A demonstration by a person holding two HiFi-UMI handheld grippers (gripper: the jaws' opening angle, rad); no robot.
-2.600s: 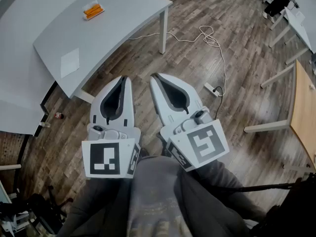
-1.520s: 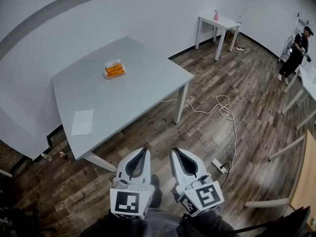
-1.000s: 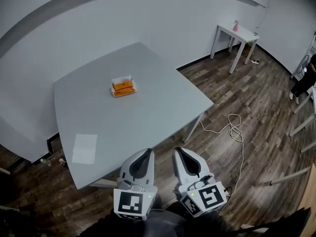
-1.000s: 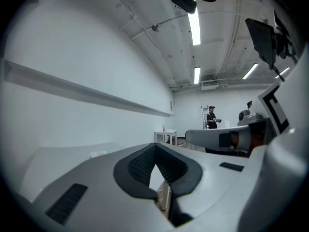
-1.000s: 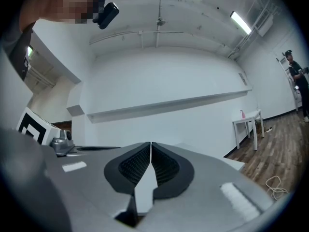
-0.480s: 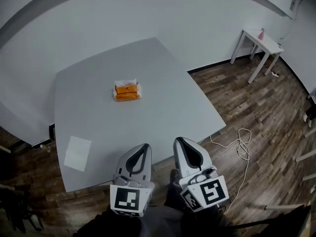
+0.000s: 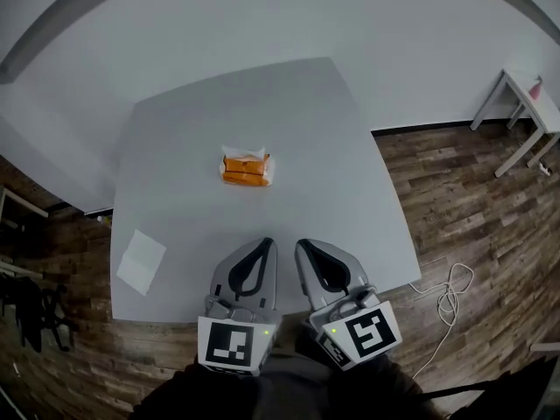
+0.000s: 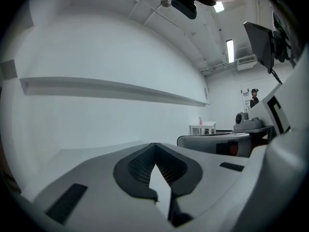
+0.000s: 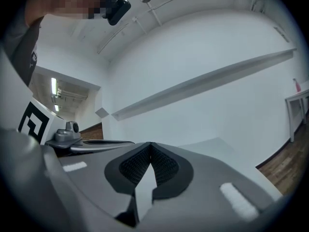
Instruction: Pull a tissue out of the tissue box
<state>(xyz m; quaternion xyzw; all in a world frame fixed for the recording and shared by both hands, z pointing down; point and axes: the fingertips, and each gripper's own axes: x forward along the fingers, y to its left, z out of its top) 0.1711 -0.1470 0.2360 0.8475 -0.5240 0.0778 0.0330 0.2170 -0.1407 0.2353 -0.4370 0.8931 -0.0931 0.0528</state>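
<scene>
The table (image 7: 350, 191) is right in front now, way closer than a second ago. Both the left gripper (image 7: 266, 242) and right gripper (image 7: 301, 245) are closed and empty over its near edge. The tissue box (image 7: 246, 170) sits around 11 o'clock from them, well apart, tissue not pulled yet, so the reach and grab are all left

The scene is viewed from above by the head camera, which is tilted steeply down over the grey table (image 7: 306, 147). The left gripper (image 7: 267, 243) and right gripper (image 7: 300, 245) are seen close beneath it at 6 o'clock, and the tissue box (image 7: 246, 168) lies farther off near centre. Each gripper view is taken from just behind its own jaws, nearly level and low over the tabletop, toward the white wall (image 7: 262, 24). The neighbouring gripper is caught at 3 o'clock in the left gripper view and at 9 o'clock in the right gripper view. The small white side table (image 7: 528, 101), at 2 o'clock in the head view, is shared by all three views.
</scene>
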